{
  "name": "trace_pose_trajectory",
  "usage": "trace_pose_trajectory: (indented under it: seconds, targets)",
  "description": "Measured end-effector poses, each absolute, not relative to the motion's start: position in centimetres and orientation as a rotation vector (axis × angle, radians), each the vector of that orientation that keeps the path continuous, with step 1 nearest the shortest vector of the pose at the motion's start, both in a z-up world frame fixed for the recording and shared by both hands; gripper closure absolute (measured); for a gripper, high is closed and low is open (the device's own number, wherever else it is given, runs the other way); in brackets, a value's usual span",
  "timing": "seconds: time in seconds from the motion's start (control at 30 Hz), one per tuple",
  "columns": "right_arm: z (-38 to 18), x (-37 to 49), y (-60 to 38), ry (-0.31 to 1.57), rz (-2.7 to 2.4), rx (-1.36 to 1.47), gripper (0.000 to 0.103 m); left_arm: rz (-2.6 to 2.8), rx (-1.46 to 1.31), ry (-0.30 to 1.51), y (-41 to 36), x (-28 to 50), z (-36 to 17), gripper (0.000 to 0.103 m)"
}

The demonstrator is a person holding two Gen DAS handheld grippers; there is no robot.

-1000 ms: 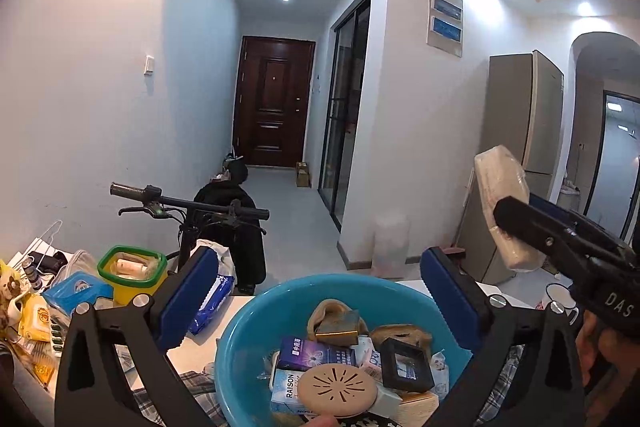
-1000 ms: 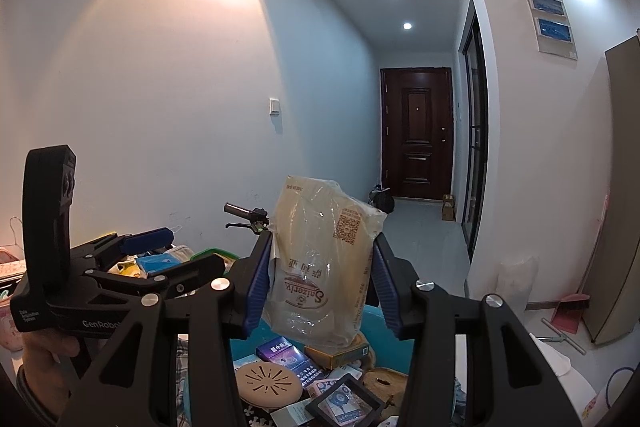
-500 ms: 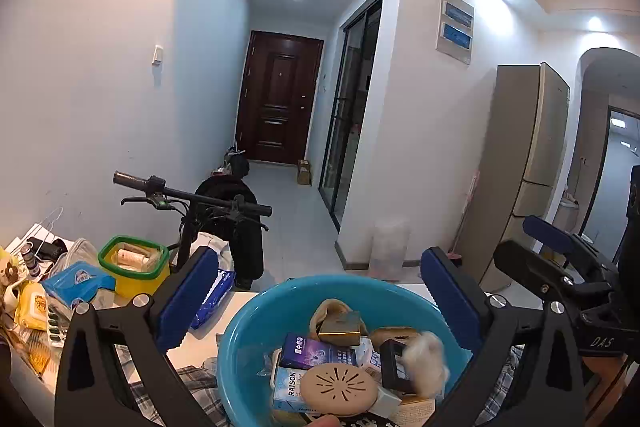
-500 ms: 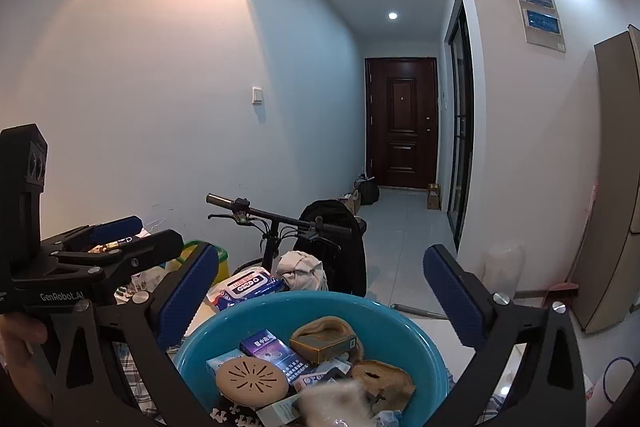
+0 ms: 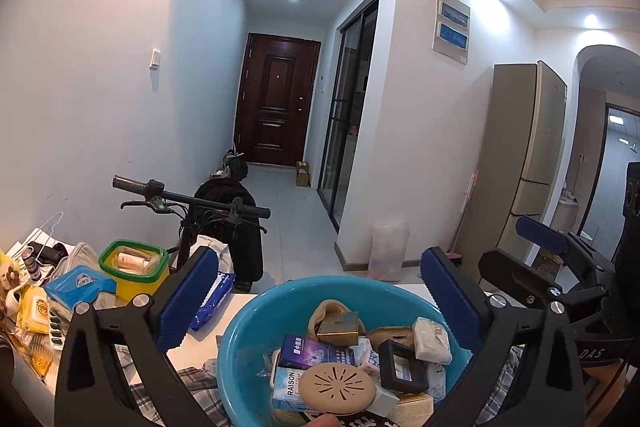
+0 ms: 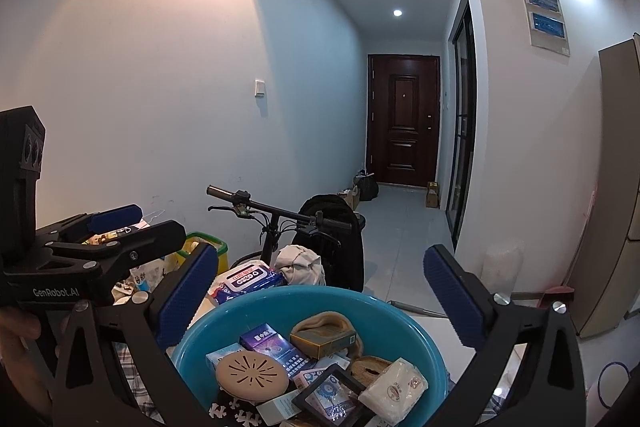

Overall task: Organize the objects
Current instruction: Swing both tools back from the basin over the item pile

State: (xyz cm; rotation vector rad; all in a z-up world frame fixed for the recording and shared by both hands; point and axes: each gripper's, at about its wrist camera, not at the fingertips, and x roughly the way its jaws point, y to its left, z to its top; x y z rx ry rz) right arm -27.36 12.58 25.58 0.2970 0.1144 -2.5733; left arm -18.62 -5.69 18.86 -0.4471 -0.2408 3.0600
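Observation:
A blue basin (image 5: pixel 256 311) (image 6: pixel 320 293) sits right in front of both grippers, filled with several small boxes, a round beige disc and a black frame. A cream tissue pack (image 5: pixel 431 339) (image 6: pixel 394 389) lies loose at the basin's right side, on top of the other items. My right gripper (image 6: pixel 320 263) stands wide open above the basin with nothing between its blue pads; the left wrist view shows it at the right edge (image 5: pixel 528 255). My left gripper (image 5: pixel 319 267) is open over the basin and holds nothing. In the right wrist view it is at the left (image 6: pixel 136 227).
Left of the basin the table holds a yellow bin with a green rim (image 5: pixel 134 269), a blue wipes pack (image 5: pixel 212 295) and several packets. A bicycle handlebar (image 5: pixel 192 199) and a dark bag stand behind the table. A fridge (image 5: pixel 528 155) stands at the right.
My right gripper has opened and let go of the tissue pack, which has dropped into the basin's right side. The left gripper has stayed open in the same place.

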Motion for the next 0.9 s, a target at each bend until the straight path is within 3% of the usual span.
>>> trace_pose_trajectory:
  seconds: [0.9]
  targets:
    - [27.7, -21.1, 12.2, 0.099, -2.499, 0.109, 0.000, 3.063, -0.311, -0.258, -8.9, -15.8, 20.4, 0.000]
